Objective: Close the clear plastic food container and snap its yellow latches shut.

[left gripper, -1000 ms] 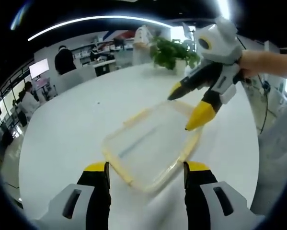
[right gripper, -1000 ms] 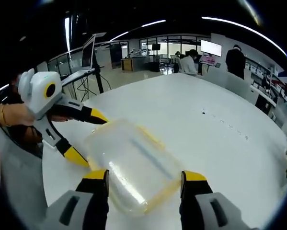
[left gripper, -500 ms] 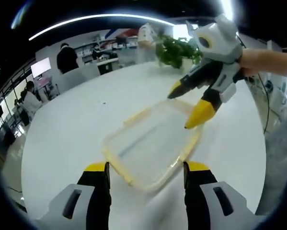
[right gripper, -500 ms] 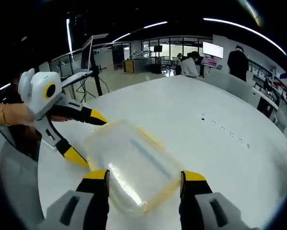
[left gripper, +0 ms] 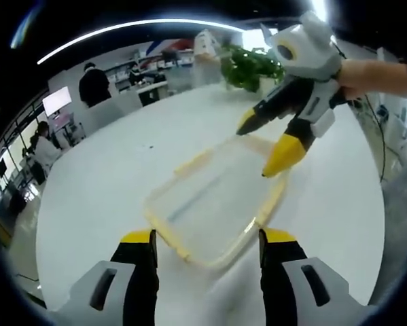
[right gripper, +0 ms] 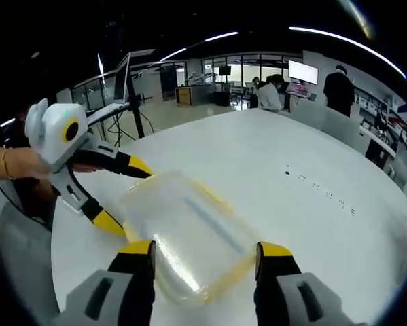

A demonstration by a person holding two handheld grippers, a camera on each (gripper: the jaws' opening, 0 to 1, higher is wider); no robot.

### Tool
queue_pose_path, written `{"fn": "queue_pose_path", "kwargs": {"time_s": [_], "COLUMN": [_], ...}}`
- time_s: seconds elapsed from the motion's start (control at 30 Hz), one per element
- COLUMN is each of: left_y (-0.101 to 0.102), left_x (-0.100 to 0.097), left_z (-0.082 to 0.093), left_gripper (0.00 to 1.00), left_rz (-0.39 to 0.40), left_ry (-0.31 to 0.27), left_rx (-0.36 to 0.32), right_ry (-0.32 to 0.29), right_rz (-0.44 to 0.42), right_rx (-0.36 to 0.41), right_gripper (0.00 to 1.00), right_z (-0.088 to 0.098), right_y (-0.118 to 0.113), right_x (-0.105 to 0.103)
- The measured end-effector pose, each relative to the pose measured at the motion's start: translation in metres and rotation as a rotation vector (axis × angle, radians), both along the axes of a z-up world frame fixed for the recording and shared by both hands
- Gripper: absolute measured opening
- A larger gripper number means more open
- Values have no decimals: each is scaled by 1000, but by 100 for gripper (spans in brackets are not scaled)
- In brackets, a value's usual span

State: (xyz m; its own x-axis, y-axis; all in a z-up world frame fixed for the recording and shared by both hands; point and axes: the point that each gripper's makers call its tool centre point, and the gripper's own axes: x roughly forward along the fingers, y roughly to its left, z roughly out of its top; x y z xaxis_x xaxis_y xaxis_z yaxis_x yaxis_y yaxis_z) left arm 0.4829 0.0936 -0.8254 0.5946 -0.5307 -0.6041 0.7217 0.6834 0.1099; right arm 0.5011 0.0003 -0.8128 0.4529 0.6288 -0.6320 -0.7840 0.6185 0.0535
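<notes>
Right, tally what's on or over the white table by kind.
Clear food containers: 1
Potted plants: 1
Handheld grippers: 2, left gripper and right gripper
Total: 4

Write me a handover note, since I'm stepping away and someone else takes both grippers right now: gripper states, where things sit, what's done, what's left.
Left gripper: open, empty, jaws at the near end of the clear food container.
Right gripper: open, empty, at the opposite end.
Container lies on the white table between both grippers, lid resting on top.
Done: the lid appears to be on.
Left: press the yellow latches shut; whether any has snapped cannot be told.
</notes>
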Motion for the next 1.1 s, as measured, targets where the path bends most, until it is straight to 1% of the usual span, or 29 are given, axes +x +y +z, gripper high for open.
{"fn": "queue_pose_path", "kwargs": {"time_s": [0.13,0.2,0.27,0.33,0.37,0.4,0.53,0.7,0.8,0.93,1.03,1.1], "left_y": [1,3,4,6,8,9,13,18,20,21,22,24], "left_x": [-2,-2,-2,-3,-3,-4,-8,-15,-18,-22,-28,-35], "left_z": [-3,-4,-3,-3,-2,-2,-1,0,3,10,17,21], "left_gripper": [56,53,52,53,54,55,55,56,60,60,60,60], "left_rz": [7,10,13,24,31,31,40,42,50,63,67,71], "left_ry": [2,-3,-1,-1,-6,-10,-4,-1,0,-5,-17,-16], "left_rx": [12,24,22,12,14,16,9,3,-12,-43,-58,-72], "right_ry": [-3,-2,1,6,26,23,47,41,49,36,23,1], "right_rz": [-3,-10,-19,-23,-48,-48,-81,-110,-131,-136,-163,-175], "right_rx": [1,-2,-1,0,7,9,18,21,37,37,65,68], "right_gripper": [58,58,59,59,60,61,68,70,72,71,71,71], "right_z": [0,0,0,0,-1,0,-1,0,1,4,11,16], "right_y": [0,0,-1,-2,-3,-3,-5,-13,-16,-21,-23,-25], "right_x": [0,0,0,-1,-2,-2,-7,-15,-23,-30,-34,-36]}}
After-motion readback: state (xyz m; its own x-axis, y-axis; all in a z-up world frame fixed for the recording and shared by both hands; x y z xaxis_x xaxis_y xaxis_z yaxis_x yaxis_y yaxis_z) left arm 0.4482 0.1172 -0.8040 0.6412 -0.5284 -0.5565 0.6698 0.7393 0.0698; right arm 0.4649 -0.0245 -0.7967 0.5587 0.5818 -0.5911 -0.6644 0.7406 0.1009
